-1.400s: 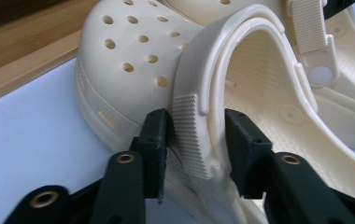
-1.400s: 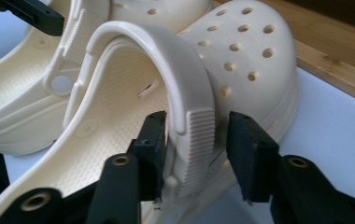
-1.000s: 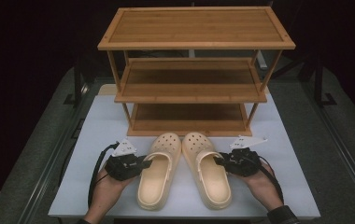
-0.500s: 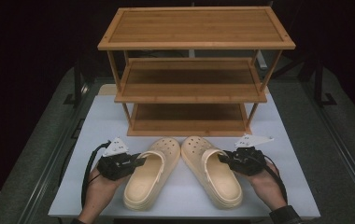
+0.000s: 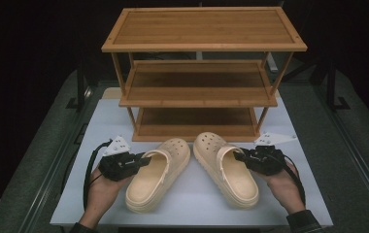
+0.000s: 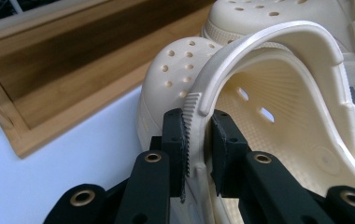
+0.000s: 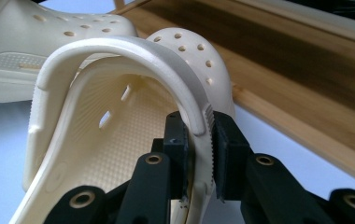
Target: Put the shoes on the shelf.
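White table (image 5: 187, 201), each clog's outer wall pinched between left fingers (image 6: 173, 135) and right fingers (image 7: 229, 140).

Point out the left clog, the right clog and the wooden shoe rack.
left clog (image 5: 154, 182), high view, footbed.
right clog (image 5: 236, 177), high view, footbed.
wooden shoe rack (image 5: 204, 26), high view, top shelf.

The high view looks forward and down across the white table (image 5: 100, 121). Each gripper view sits close behind its jaws, facing the far three-tier bamboo rack (image 5: 202, 73), which all views share.
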Motion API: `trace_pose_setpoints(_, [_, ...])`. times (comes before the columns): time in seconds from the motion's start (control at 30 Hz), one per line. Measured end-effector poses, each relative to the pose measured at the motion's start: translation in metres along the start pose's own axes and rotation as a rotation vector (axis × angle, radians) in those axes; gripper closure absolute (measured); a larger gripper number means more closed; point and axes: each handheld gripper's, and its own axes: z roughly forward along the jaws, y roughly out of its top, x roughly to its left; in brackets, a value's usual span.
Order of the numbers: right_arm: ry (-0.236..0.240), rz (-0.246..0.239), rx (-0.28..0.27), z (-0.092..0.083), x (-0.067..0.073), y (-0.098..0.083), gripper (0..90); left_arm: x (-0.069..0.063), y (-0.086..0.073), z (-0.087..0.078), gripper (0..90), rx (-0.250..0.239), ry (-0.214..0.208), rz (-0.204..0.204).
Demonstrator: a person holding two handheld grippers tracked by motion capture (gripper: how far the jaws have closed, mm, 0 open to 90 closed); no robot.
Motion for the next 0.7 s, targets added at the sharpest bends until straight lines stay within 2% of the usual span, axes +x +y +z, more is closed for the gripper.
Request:
trace_pose_setpoints(0.17, [-0.02,0.009,-0.023,-0.001,-0.011,0.007,77.2,0.008,0.01,0.006,77.7,-0.014,0.008,-0.006])
trace_pose_setpoints(0.33, [-0.036,0.011,-0.029,0.003,-0.021,0.015,77.2,0.016,0.018,0.014,77.7,-0.025,0.033,-0.011])
trace_pose_setpoints(0.7, [-0.084,0.009,-0.029,0.026,-0.044,0.034,77.1,0.031,0.034,0.046,77.7,-0.037,0.082,-0.007])
